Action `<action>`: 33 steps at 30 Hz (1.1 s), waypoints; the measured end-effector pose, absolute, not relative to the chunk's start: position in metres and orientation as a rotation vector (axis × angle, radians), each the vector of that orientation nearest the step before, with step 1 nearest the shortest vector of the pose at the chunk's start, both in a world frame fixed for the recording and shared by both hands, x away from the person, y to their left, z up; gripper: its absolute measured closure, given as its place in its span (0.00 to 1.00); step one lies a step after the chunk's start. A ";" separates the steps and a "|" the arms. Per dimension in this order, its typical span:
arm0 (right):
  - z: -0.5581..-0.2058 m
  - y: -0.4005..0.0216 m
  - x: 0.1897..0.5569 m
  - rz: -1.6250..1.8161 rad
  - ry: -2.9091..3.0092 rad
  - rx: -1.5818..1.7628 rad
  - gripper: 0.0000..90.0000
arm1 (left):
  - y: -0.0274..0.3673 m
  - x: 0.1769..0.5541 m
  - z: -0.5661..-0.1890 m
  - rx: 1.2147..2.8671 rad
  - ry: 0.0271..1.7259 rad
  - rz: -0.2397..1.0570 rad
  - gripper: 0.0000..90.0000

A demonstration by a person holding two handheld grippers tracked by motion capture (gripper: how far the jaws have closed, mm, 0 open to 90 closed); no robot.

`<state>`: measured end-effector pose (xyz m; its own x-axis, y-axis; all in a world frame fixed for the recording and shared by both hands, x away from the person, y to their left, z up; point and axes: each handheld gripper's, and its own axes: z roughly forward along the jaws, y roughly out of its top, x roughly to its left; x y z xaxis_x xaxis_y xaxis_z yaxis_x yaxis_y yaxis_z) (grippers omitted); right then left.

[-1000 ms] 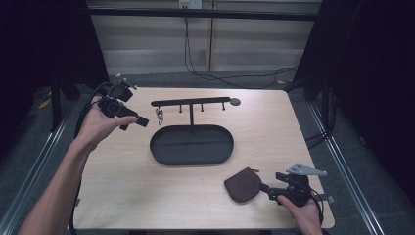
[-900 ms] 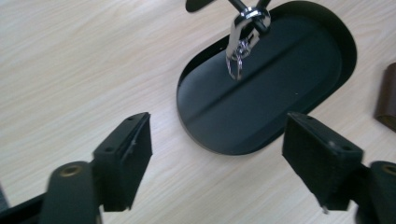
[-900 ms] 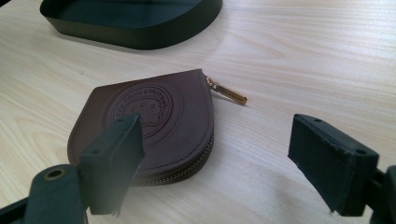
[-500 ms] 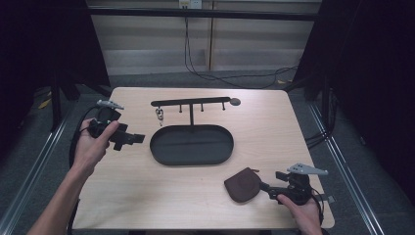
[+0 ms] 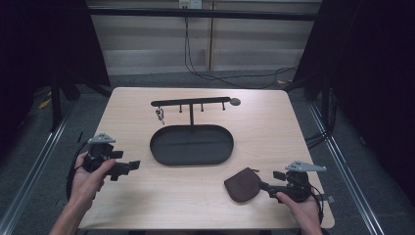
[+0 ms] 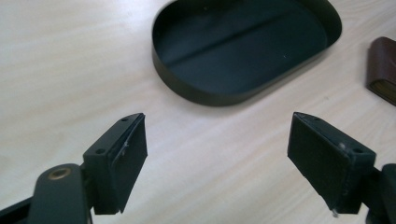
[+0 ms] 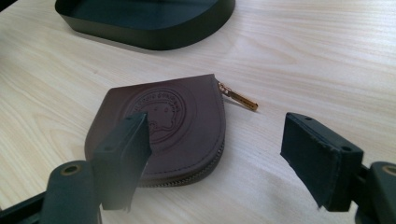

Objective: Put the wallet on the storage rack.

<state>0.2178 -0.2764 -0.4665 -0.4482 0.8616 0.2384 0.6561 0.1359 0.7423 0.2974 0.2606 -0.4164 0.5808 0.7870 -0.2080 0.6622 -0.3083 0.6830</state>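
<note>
A brown leather zip pouch (image 5: pixel 242 185) (image 7: pixel 173 121) lies flat at the table's front right, its gold zipper pull (image 7: pixel 238 99) pointing away. My right gripper (image 5: pixel 266 186) (image 7: pixel 219 158) sits low right behind it. Its jaws have just been closing a little but stand open; the pouch's near edge lies between them and neither pad presses on it. My left gripper (image 5: pixel 125 168) (image 6: pixel 217 158) hovers over bare wood at the front left. It is open, its jaws have just widened, and nothing is between them. It faces the black oval tray (image 5: pixel 191 147) (image 6: pixel 243 46).
Behind the tray stands a black hook rack (image 5: pixel 191 103) with a small key (image 5: pixel 160 115) hanging near its left end. The pouch's corner (image 6: pixel 384 70) shows at the right edge of the left gripper view. The tray's wall (image 7: pixel 149 18) lies beyond the pouch.
My left hand has come down and toward the front left of the table, away from the rack's left end. The right hand and the pouch have stayed put.
</note>
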 end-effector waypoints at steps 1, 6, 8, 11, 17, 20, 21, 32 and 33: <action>-0.464 -0.277 0.219 1.208 2.166 1.490 0.26 | 0.261 0.291 -0.424 2.048 1.150 0.188 0.22; -0.457 -0.281 0.222 1.236 2.171 1.500 0.25 | 0.253 0.275 -0.438 2.073 1.125 0.151 0.22; -0.454 -0.283 0.222 1.248 2.185 1.501 0.26 | 0.247 0.265 -0.446 2.095 1.093 0.127 0.22; -0.449 -0.283 0.224 1.229 2.201 1.502 0.26 | 0.237 0.245 -0.458 2.127 1.032 0.091 0.21; -0.448 -0.270 0.231 1.120 2.300 1.479 0.25 | 0.240 0.231 -0.465 2.095 1.017 0.090 0.20; -0.448 -0.266 0.236 1.086 2.348 1.492 0.23 | 0.241 0.230 -0.466 2.085 1.015 0.093 0.20; -0.449 -0.261 0.241 1.045 2.392 1.506 0.22 | 0.242 0.229 -0.466 2.068 1.027 0.132 0.20; -0.445 -0.237 0.264 0.831 2.578 1.530 0.20 | 0.234 0.232 -0.470 2.098 1.007 0.137 0.20; -0.445 -0.235 0.266 0.800 2.592 1.534 0.21 | 0.234 0.233 -0.470 2.102 1.009 0.133 0.20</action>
<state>0.2657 -0.2347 -0.4448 -0.5151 0.8252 0.2317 0.8124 0.3838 0.4390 0.2326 0.2345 -0.4699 0.6786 0.6992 -0.2251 0.6170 -0.3763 0.6912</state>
